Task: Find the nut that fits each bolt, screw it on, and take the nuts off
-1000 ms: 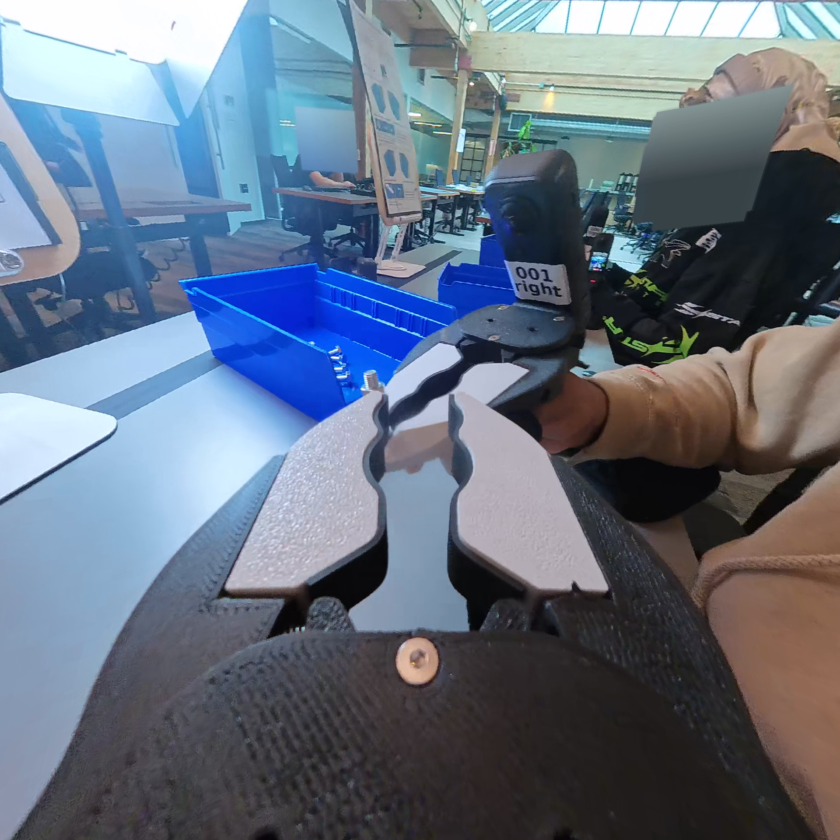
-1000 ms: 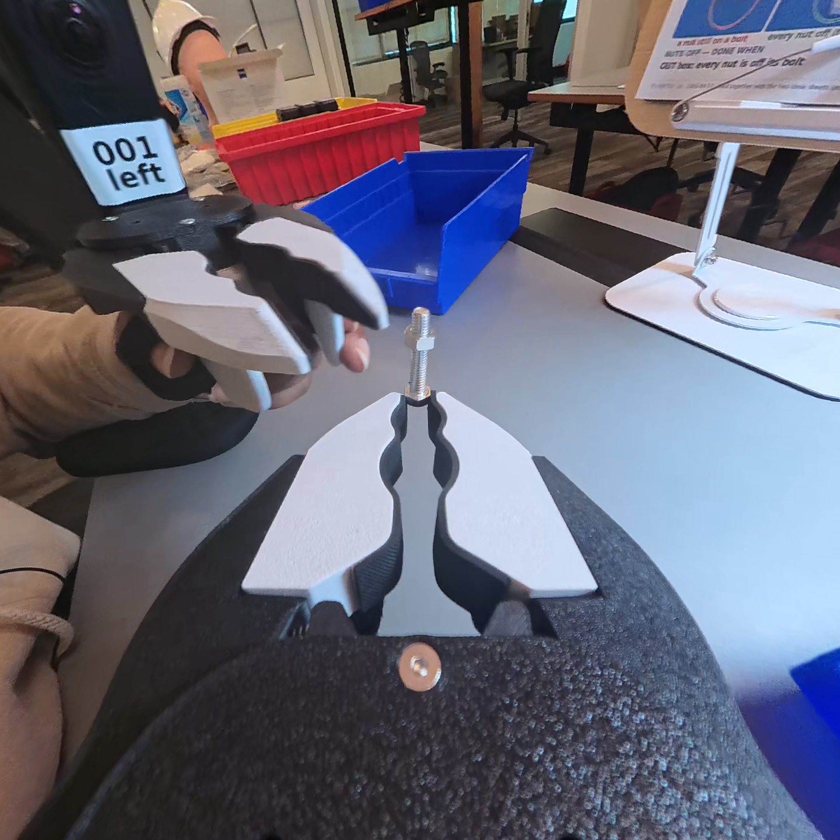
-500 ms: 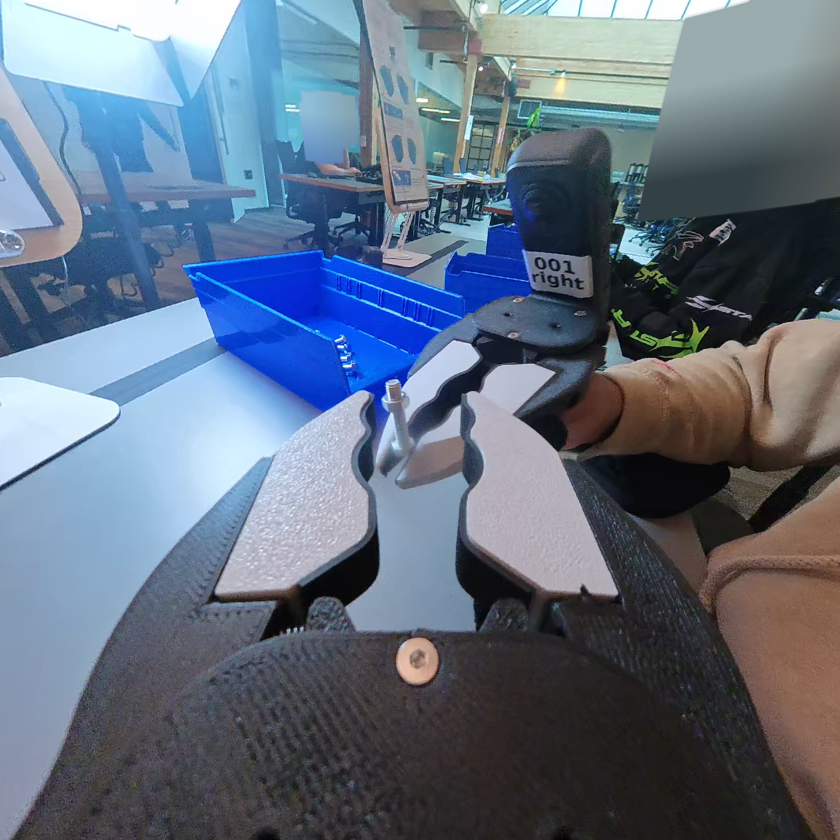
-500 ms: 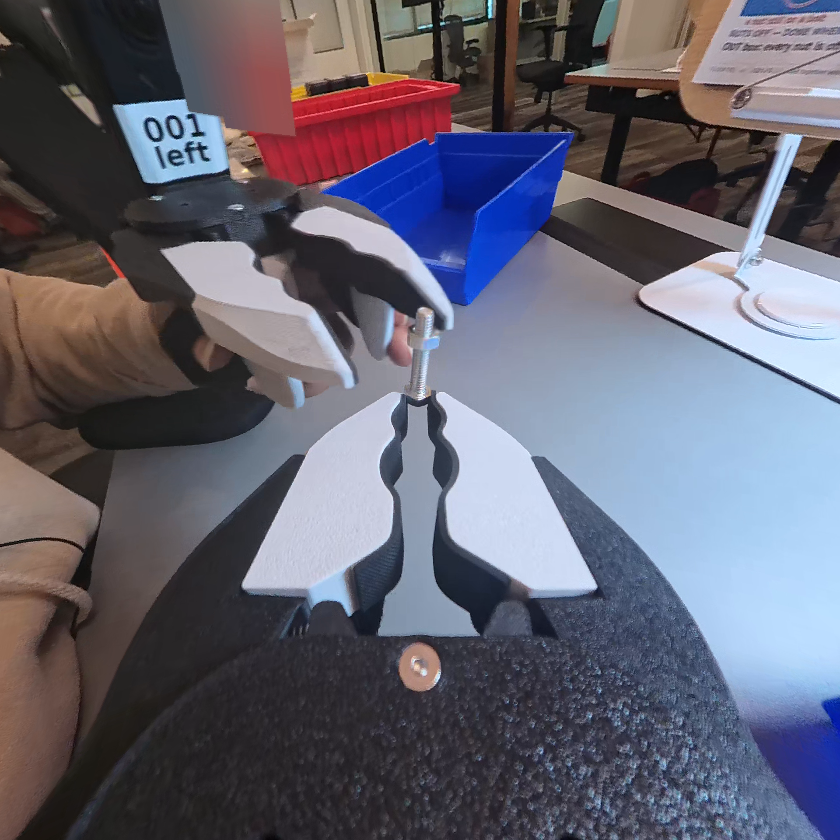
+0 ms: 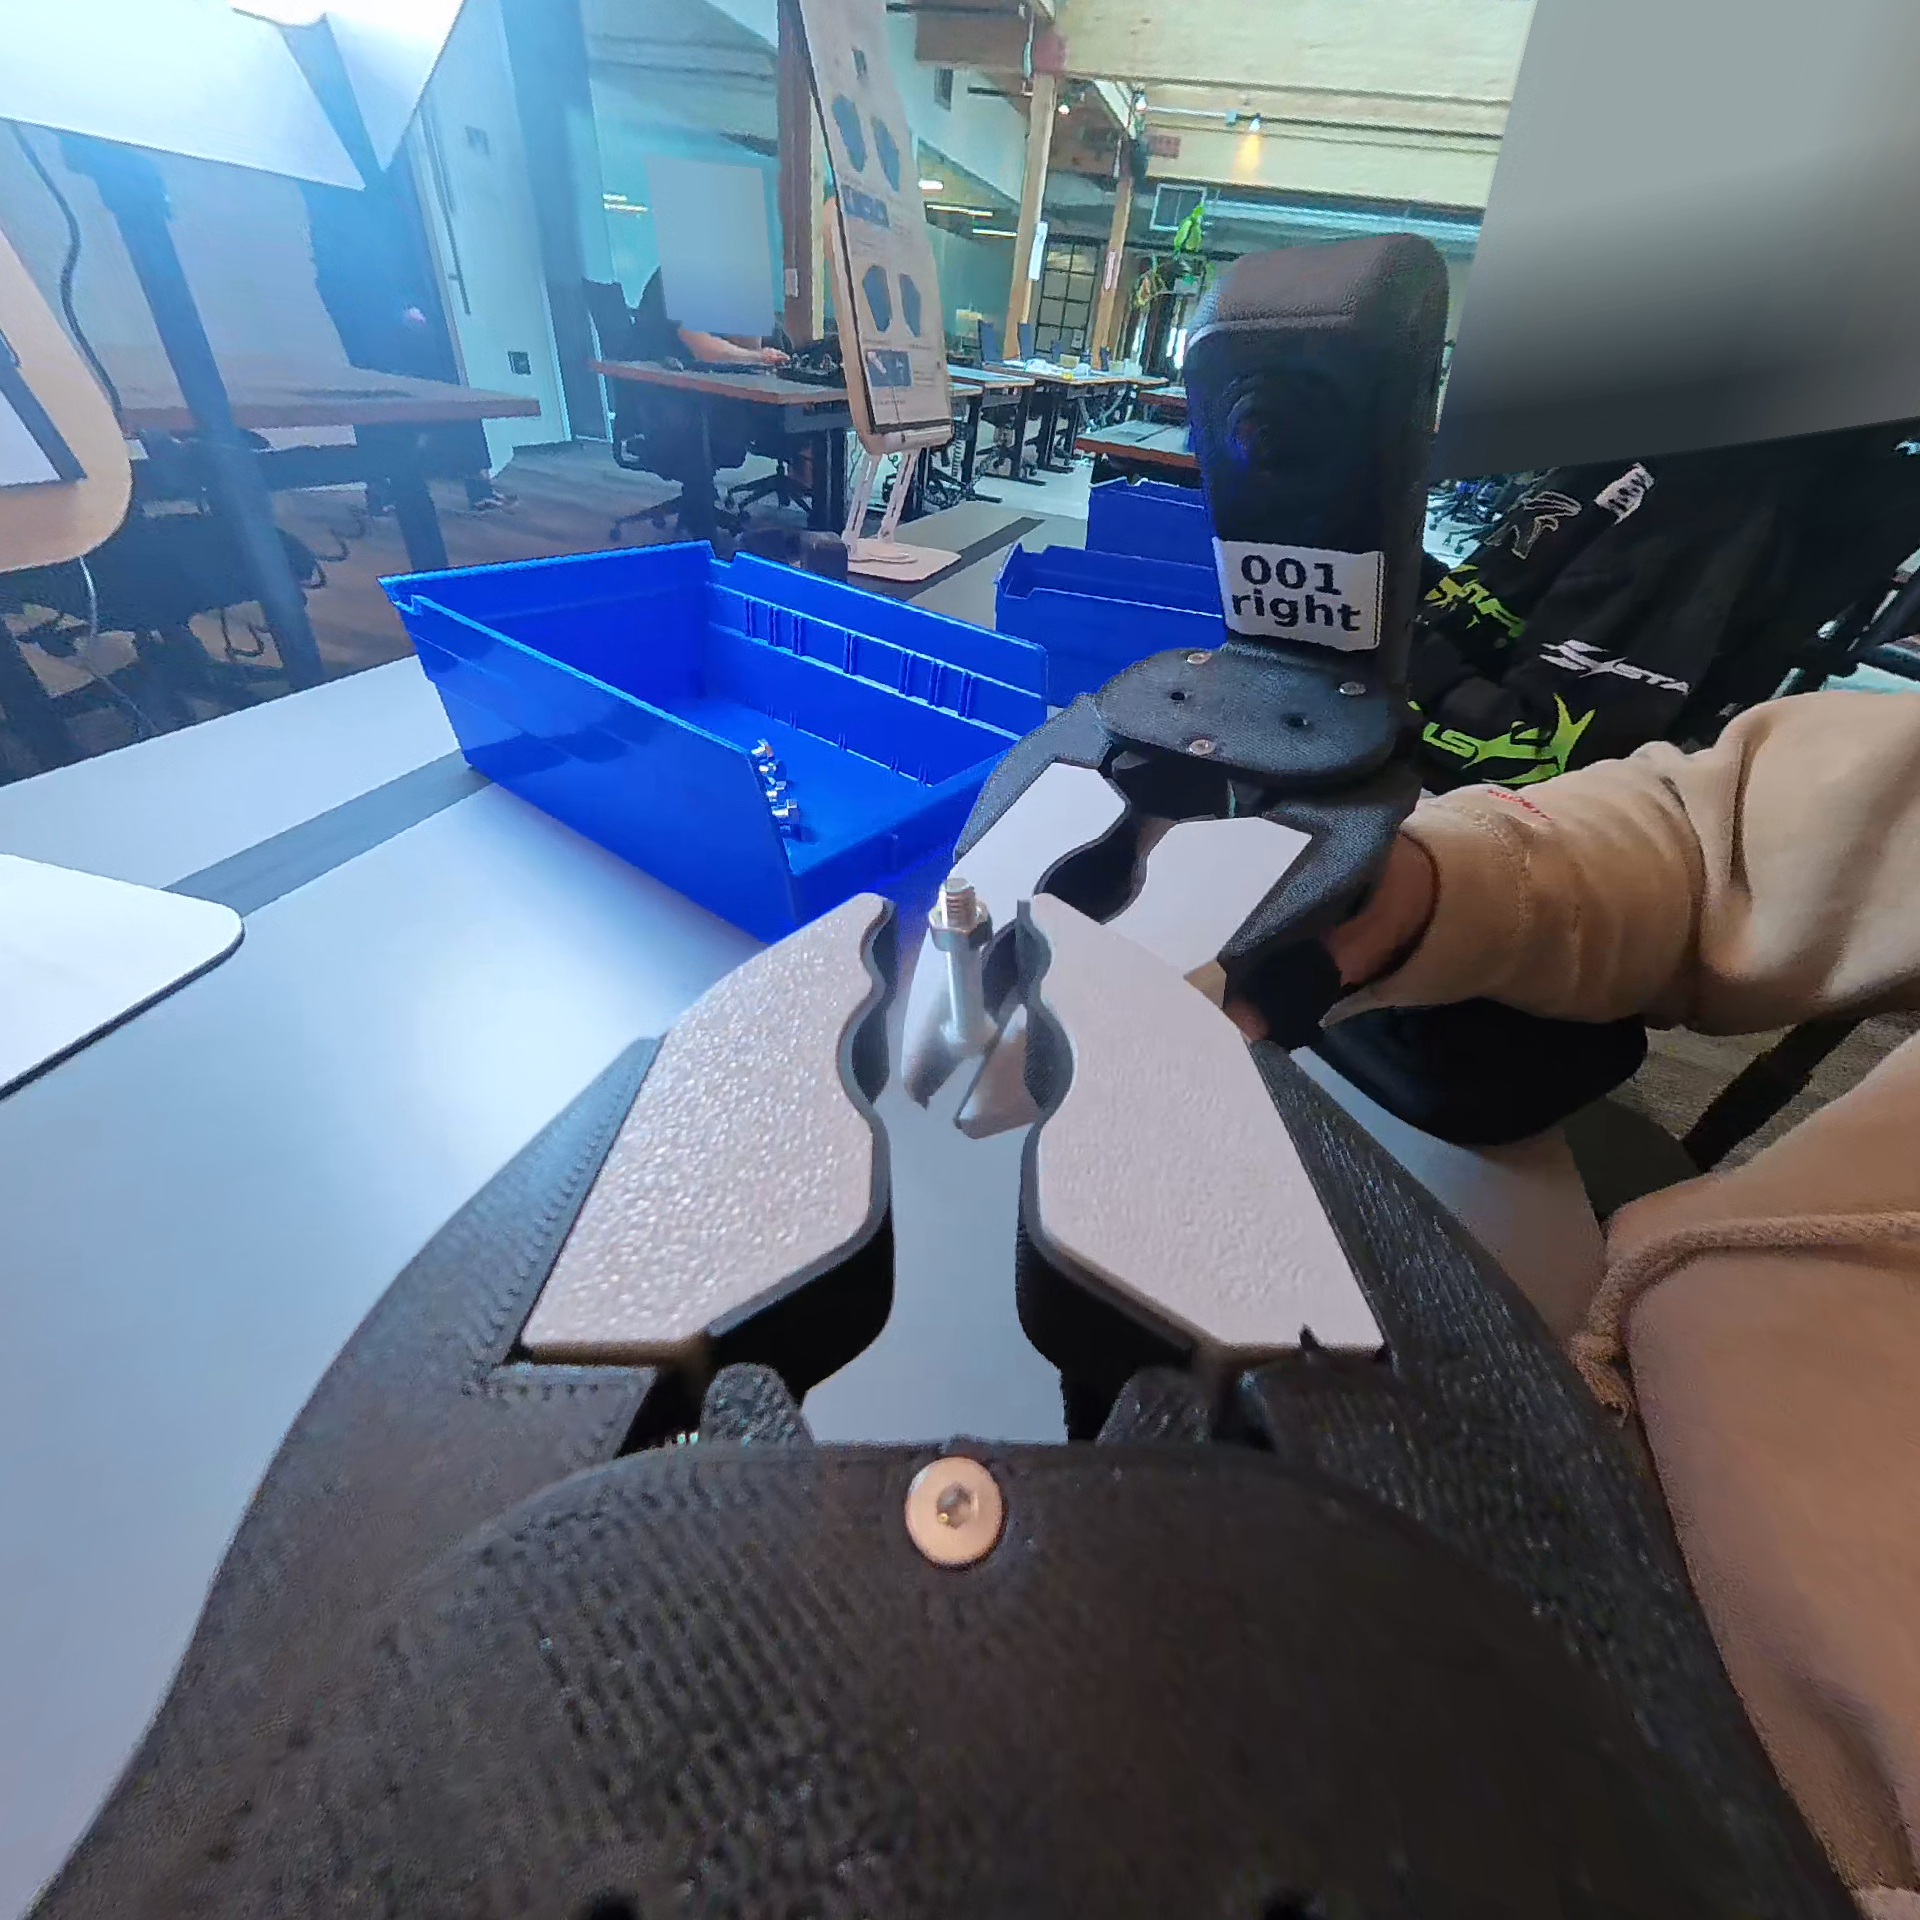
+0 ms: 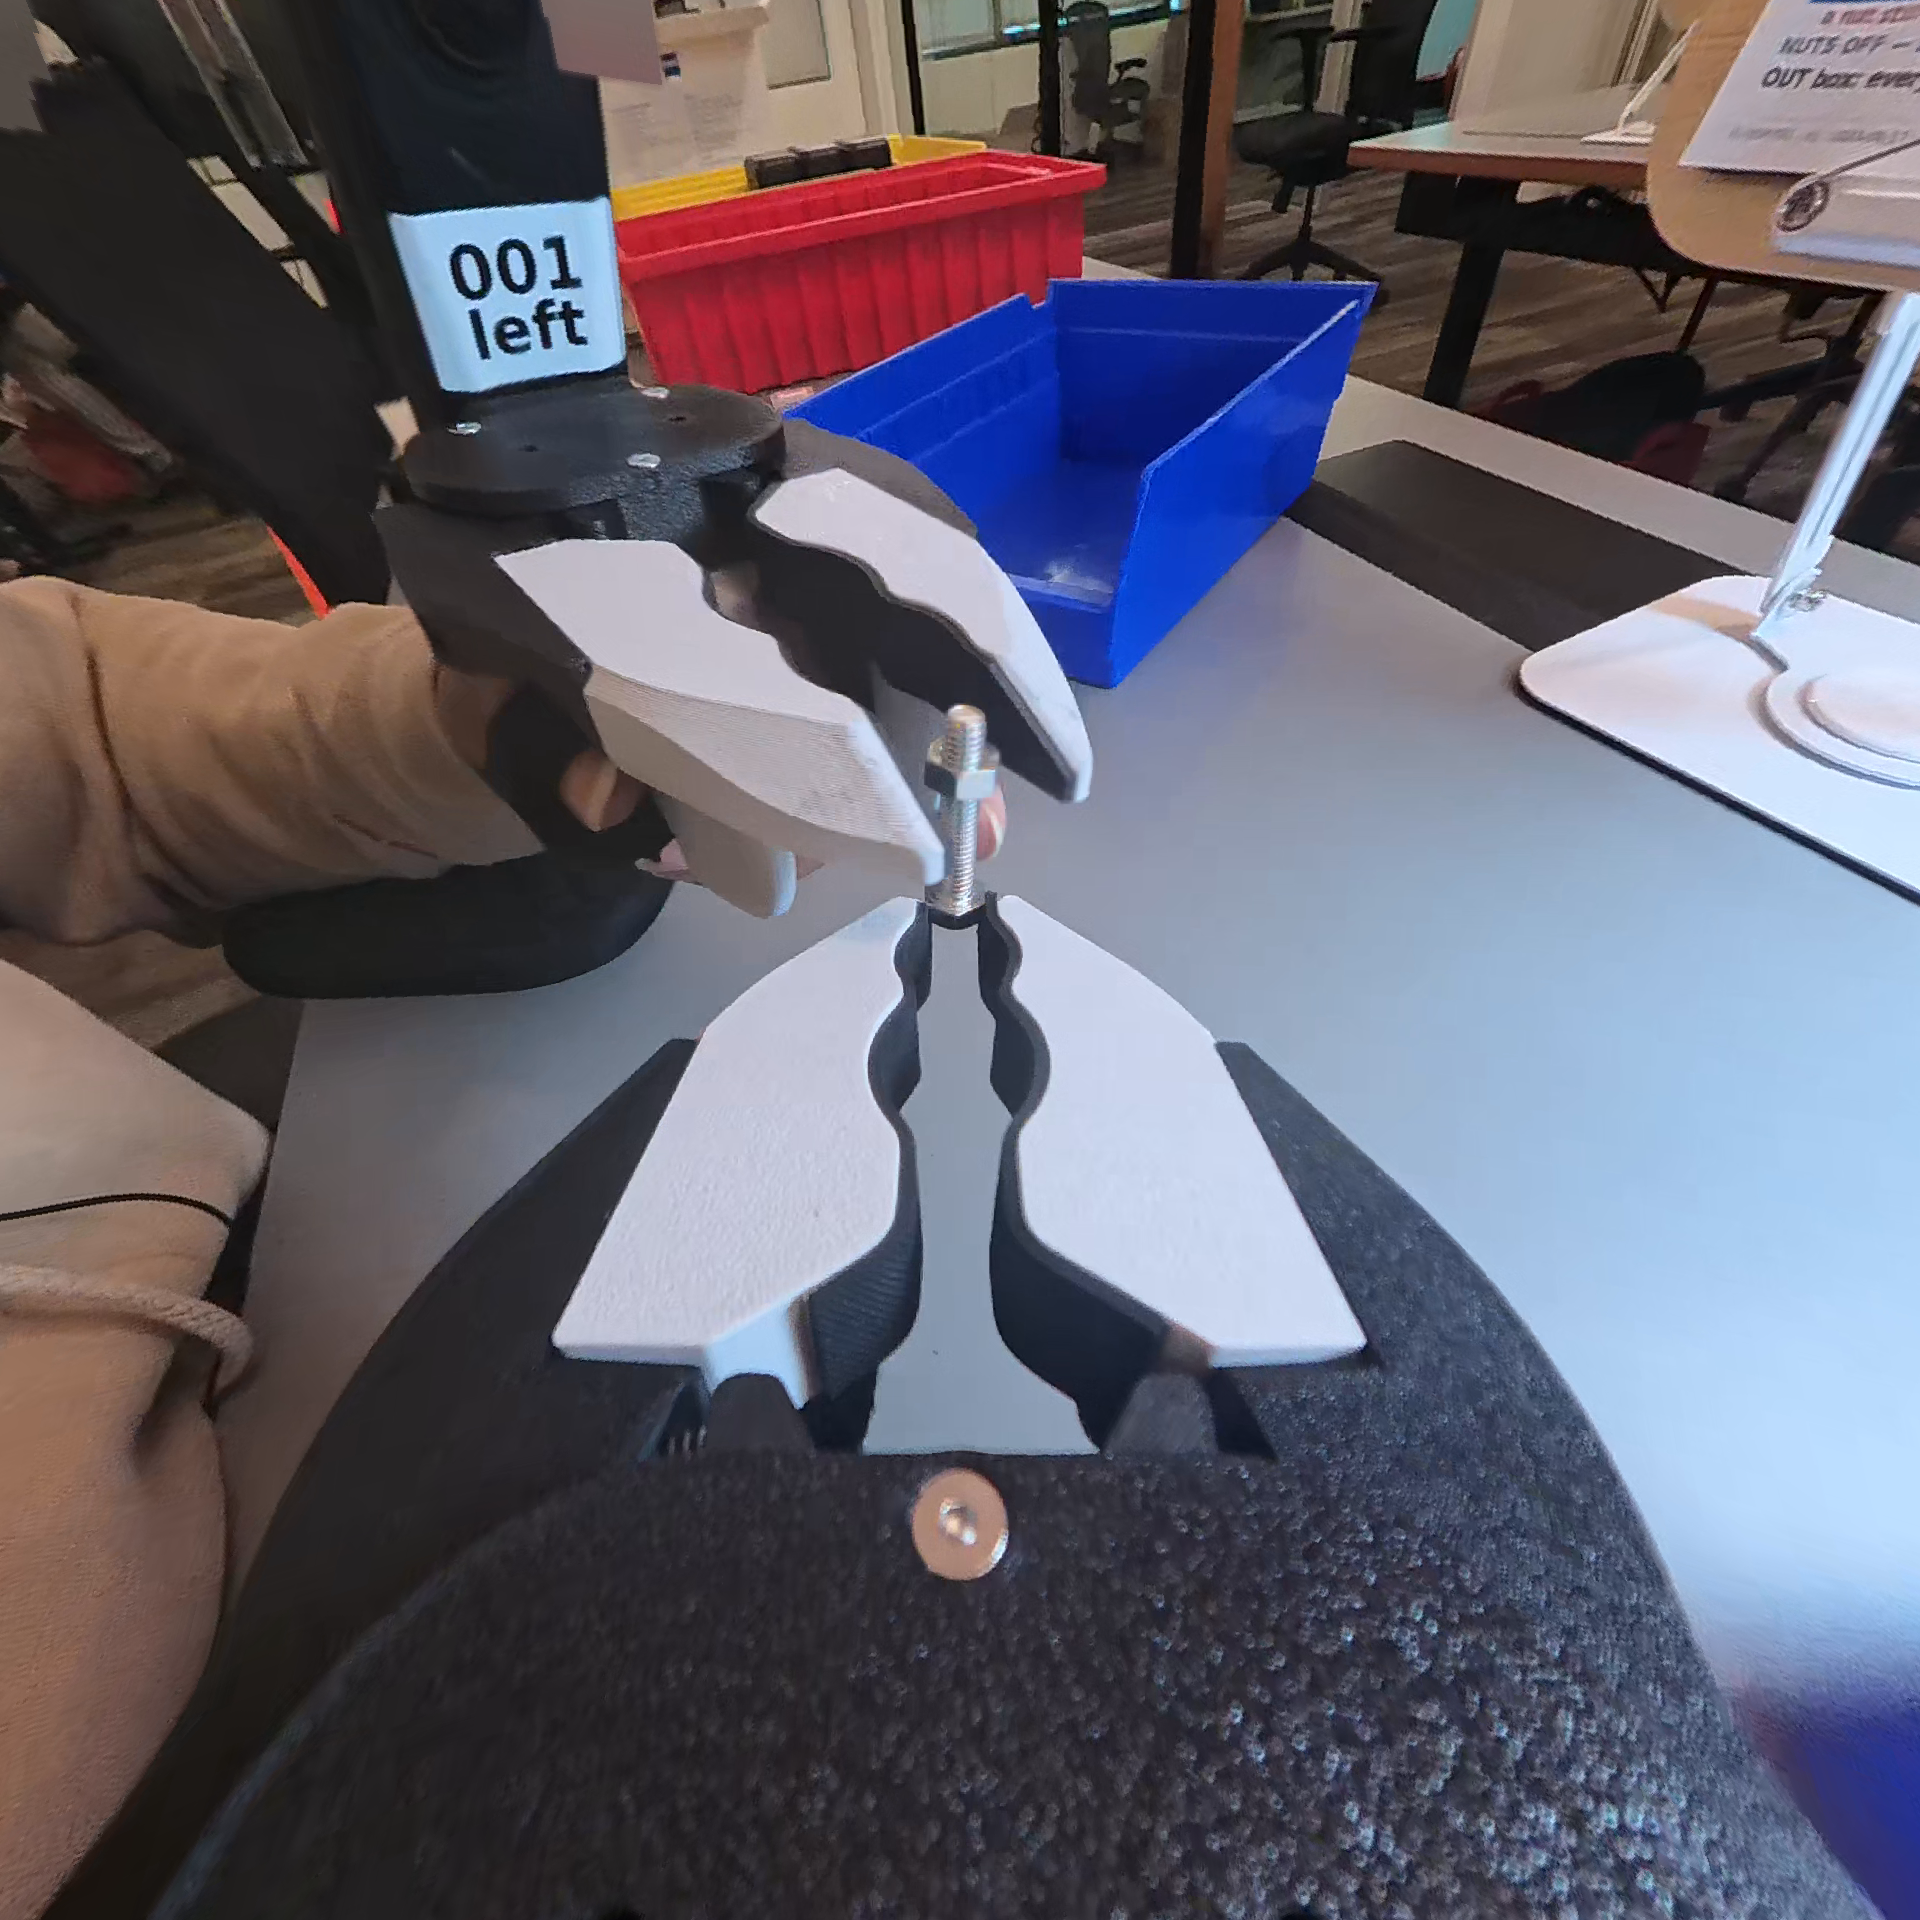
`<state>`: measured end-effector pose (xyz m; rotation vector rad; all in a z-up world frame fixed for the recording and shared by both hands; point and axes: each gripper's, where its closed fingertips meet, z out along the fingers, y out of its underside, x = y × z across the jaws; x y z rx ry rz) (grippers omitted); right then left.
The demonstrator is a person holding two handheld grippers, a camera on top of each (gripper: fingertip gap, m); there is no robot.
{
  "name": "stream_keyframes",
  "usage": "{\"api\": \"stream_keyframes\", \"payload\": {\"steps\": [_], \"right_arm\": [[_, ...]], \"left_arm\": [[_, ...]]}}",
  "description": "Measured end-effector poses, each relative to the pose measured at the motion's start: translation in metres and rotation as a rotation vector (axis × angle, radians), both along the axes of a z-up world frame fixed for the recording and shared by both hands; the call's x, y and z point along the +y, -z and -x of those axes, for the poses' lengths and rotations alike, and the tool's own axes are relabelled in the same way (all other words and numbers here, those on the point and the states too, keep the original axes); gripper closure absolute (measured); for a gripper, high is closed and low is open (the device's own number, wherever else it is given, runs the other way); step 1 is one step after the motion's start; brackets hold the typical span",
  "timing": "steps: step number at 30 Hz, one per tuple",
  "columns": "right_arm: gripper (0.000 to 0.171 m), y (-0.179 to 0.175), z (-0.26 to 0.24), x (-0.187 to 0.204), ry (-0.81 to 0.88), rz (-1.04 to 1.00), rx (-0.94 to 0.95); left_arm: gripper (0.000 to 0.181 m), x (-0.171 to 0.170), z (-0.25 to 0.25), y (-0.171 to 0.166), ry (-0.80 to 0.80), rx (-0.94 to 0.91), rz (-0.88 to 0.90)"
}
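**Nut on the thread, left claw closing in around it**

Going left to right in my right wrist view: my left gripper [image 6: 951,800], with its pale grey fingers on a black body, comes in from the left with its tips on either side of the small silver hex nut [image 6: 961,770]. The fingers [image 6: 748,727] sit narrowly apart. I cannot tell whether they touch the nut yet.

In the middle, the short silver threaded bolt [image 6: 962,831] stands upright above the grey table [image 6: 1403,935], its lower end pinched between the tips of my right gripper [image 6: 958,914], which is clamped on it. The nut sits high on the thread, just under the top.

To the right stands a blue plastic bin [image 6: 1226,488], well apart from the work.

I judge both parts to be light, rigid steel, smooth and apt to slip in a loose pinch. The nut is best taken across two opposite flats, squarely. The bolt is held only at its low end, so side force at the top could tip it; I'd turn gently and keep my left gripper level.
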<state>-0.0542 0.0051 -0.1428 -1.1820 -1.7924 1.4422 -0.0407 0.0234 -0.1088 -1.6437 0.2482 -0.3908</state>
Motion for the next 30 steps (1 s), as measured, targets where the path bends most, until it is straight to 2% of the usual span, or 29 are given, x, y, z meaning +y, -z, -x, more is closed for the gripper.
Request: {"api": "stream_keyframes", "payload": {"steps": [2, 13, 15, 17, 23, 30], "right_arm": [[0.163, 0.000, -0.001, -0.002, -0.008, -0.001, 0.001], [0.162, -0.013, 0.001, -0.002, -0.008, 0.035, 0.100], [0.153, -0.015, 0.000, -0.003, -0.012, 0.034, 0.120], [0.152, -0.015, 0.000, -0.006, -0.021, 0.029, 0.128], [0.153, -0.020, 0.000, -0.009, -0.022, 0.034, 0.156], [0.161, -0.022, -0.001, -0.008, -0.017, 0.034, 0.167]], "left_arm": [[0.170, -0.001, -0.001, 0.001, 0.013, 0.005, 0.004], [0.171, -0.001, -0.002, -0.010, 0.000, -0.012, -0.039], [0.171, -0.001, -0.001, -0.013, -0.003, -0.039, -0.054], [0.171, -0.002, -0.003, -0.016, 0.011, -0.070, -0.060], [0.171, -0.004, -0.009, -0.020, 0.037, -0.088, -0.068], [0.171, -0.003, -0.012, -0.019, 0.045, -0.084, -0.070]]}}
